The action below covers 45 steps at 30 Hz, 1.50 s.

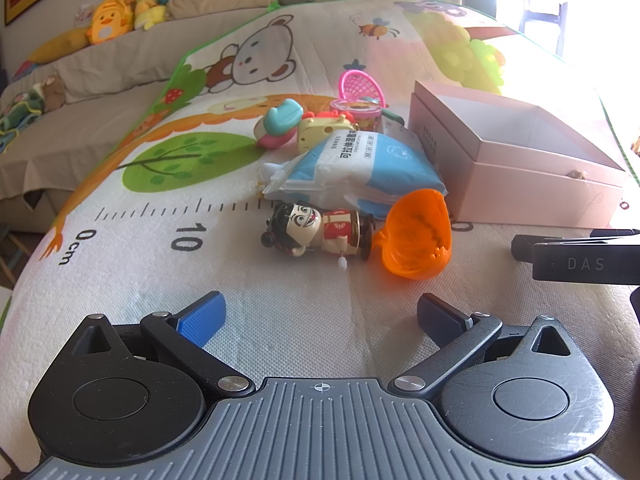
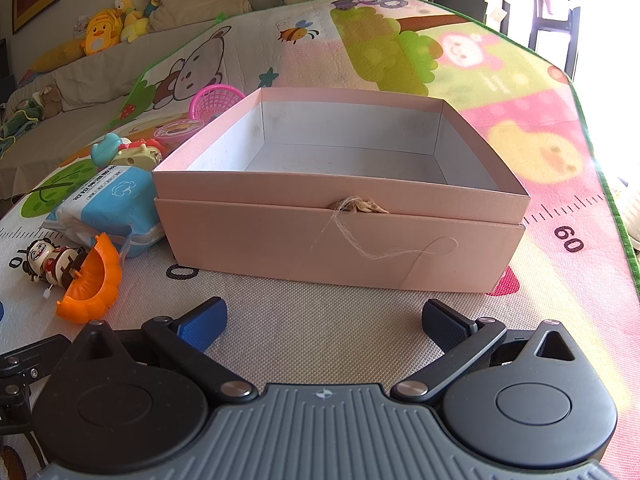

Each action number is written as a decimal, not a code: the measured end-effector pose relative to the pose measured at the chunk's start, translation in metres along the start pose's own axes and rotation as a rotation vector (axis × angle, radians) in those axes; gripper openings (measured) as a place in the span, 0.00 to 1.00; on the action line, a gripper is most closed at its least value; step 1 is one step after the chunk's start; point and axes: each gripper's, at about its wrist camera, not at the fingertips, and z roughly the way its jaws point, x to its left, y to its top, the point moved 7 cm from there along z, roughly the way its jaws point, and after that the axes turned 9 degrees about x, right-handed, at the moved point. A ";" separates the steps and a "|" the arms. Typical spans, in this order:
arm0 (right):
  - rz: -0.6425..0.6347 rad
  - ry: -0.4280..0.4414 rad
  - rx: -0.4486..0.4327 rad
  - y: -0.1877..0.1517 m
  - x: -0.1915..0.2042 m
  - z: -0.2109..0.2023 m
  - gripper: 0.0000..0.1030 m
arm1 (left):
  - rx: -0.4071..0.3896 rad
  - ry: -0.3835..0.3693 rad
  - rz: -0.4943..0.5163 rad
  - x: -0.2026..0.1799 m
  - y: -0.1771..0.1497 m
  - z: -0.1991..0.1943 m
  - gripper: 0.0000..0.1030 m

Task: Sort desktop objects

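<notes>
My left gripper is open over the play mat, nothing between its fingers. Just ahead of it lie a wind-up doll in red and an orange shell-shaped toy. Behind them rests a blue and white tissue pack, then a yellow toy camera, a teal and pink toy and a pink basket. An open, empty pink box stands straight ahead of my open right gripper. In the right wrist view the doll, shell and pack sit left of the box.
The cartoon mat covers the raised surface and drops off at its green edges. Plush toys and cushions line a sofa at the back left. The other gripper's black body juts in from the right edge of the left wrist view.
</notes>
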 end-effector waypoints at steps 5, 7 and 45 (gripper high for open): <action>0.000 0.000 0.000 0.000 0.000 0.000 1.00 | 0.000 0.000 0.000 0.000 0.000 0.000 1.00; 0.000 0.000 0.000 0.000 0.000 0.000 1.00 | 0.000 0.000 0.000 0.000 0.000 0.000 1.00; 0.022 -0.003 0.070 -0.007 0.001 -0.010 1.00 | 0.024 -0.043 0.048 0.004 -0.002 -0.001 1.00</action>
